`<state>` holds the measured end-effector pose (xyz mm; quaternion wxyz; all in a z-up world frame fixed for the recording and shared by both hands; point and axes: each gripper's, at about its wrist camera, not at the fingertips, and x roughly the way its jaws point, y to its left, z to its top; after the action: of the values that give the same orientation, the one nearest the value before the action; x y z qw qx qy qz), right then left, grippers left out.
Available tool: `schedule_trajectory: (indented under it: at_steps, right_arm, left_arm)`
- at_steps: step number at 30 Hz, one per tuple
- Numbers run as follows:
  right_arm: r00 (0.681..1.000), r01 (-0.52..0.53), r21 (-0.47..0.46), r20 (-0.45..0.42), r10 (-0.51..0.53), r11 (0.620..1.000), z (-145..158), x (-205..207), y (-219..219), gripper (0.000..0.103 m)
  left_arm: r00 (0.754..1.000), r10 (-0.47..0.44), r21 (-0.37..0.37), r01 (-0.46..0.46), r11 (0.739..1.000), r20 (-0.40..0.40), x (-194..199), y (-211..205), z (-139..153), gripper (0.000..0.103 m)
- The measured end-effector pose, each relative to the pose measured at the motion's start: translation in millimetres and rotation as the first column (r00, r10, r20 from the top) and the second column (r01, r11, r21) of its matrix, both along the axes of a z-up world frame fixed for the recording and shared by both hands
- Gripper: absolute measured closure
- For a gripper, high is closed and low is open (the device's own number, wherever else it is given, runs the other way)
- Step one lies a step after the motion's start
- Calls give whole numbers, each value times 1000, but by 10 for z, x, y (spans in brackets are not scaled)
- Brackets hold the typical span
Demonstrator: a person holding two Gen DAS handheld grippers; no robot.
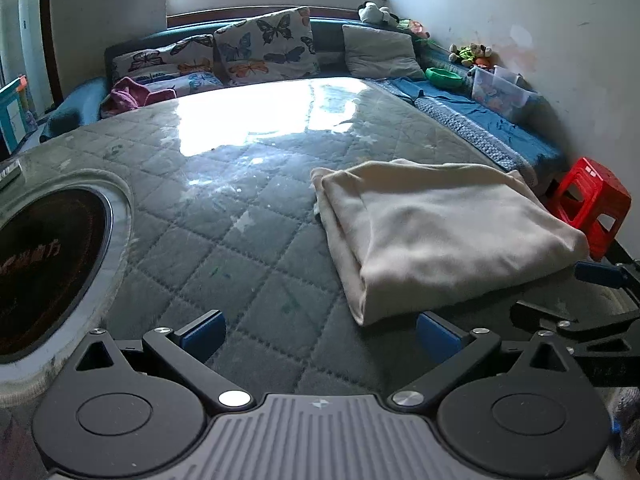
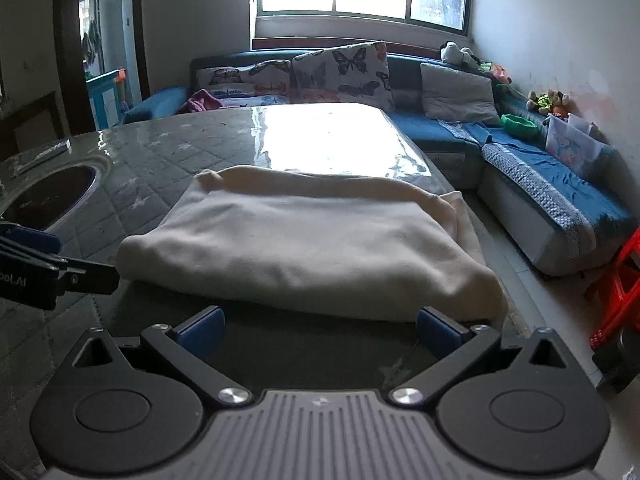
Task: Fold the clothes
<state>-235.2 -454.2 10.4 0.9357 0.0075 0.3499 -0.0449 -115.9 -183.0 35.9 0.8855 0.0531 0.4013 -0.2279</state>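
A cream garment (image 1: 448, 232) lies folded into a thick rectangle on the quilted grey table cover (image 1: 224, 240). In the right wrist view the cream garment (image 2: 304, 248) fills the middle, just beyond the fingers. My left gripper (image 1: 320, 336) is open and empty, just left of the garment's near corner. My right gripper (image 2: 320, 332) is open and empty, close in front of the garment's near folded edge. The right gripper also shows at the right edge of the left wrist view (image 1: 592, 300), and the left gripper at the left edge of the right wrist view (image 2: 48, 272).
A round dark inset (image 1: 44, 272) sits in the table at the left. A blue sofa (image 2: 540, 184) with butterfly pillows (image 1: 264, 48), a clear box (image 1: 500, 92) and a green bowl (image 1: 444, 78) runs behind and right. A red stool (image 1: 588, 204) stands at the table's right.
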Motion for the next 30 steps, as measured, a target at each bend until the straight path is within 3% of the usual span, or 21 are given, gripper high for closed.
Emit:
schedule_trajectory:
  at_steps: [13, 30]
  right_arm:
    - [996, 94, 46, -9, -93, 995, -109, -157, 55, 0]
    - [995, 103, 29, -17, -102, 994, -174, -215, 92, 0]
  left_arm:
    - [999, -8, -14, 7, 1000, -43, -251, 103, -118, 0]
    - [997, -24, -20, 23, 1000, -72, -350, 36, -154, 0]
